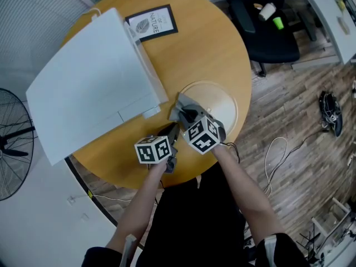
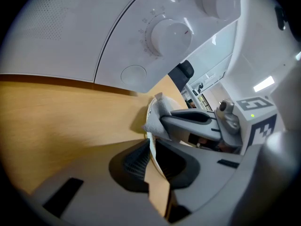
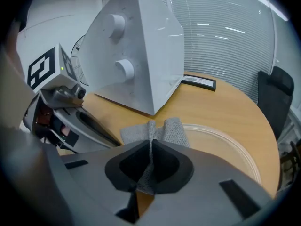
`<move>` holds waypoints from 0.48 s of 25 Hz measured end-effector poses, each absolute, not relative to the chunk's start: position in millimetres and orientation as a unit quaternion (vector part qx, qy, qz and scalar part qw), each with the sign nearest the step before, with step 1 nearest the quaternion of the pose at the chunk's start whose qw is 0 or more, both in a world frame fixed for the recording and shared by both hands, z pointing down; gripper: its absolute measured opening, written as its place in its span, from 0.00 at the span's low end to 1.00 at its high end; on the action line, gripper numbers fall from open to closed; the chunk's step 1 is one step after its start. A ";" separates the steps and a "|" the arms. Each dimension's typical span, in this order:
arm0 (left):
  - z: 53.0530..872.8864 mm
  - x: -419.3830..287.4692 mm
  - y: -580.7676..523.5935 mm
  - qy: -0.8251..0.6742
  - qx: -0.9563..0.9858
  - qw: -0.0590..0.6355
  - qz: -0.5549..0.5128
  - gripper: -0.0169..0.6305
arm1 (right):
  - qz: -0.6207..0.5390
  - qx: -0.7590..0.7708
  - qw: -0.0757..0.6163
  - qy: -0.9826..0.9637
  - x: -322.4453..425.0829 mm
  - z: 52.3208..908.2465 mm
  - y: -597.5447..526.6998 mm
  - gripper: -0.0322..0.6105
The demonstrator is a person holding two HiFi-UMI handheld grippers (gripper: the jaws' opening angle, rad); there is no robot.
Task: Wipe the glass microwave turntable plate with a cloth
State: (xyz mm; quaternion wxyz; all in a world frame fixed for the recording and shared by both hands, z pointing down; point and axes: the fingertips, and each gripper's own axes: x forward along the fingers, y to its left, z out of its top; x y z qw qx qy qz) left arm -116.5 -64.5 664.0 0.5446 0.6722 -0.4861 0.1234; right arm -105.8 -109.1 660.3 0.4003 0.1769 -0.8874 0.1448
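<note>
Hiding part of the plate (image 1: 222,104) rim, left hand-held gripper (image 2: 151,147) pinches it; right hand-held gripper (image 3: 150,149) clamps cloth (image 3: 175,132).

Microwave (image 1: 92,88) walls off left of plate (image 1: 222,102) — table (image 1: 211,43) beyond free; framed card (image 1: 151,22) at far edge.

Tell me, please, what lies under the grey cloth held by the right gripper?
The rim of the glass plate runs under the cloth, and the plate lies on the wooden table. The stretch of glass beneath the cloth is covered and cannot be seen.
</note>
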 end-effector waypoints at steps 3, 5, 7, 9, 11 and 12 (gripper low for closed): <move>664.5 -116.5 -64.4 -0.490 0.672 0.540 0.126 0.08 | 0.159 0.173 0.393 -0.889 -101.6 660.2 -91.6 0.08; 664.6 -116.7 -63.7 -0.491 0.672 0.539 0.128 0.08 | 0.169 0.171 0.388 -0.890 -97.0 660.3 -79.8 0.08; 664.3 -116.9 -63.6 -0.492 0.672 0.538 0.129 0.08 | 0.174 0.168 0.386 -0.890 -91.8 660.1 -69.6 0.08; 664.2 -116.9 -63.8 -0.492 0.672 0.538 0.129 0.08 | 0.179 0.163 0.387 -0.890 -86.3 660.3 -59.9 0.08; 664.2 -117.2 -64.0 -0.494 0.672 0.537 0.129 0.08 | 0.185 0.155 0.388 -0.890 -80.1 661.1 -49.5 0.08; 664.1 -117.3 -64.1 -0.495 0.672 0.536 0.128 0.08 | 0.187 0.151 0.388 -0.890 -76.6 661.3 -44.3 0.08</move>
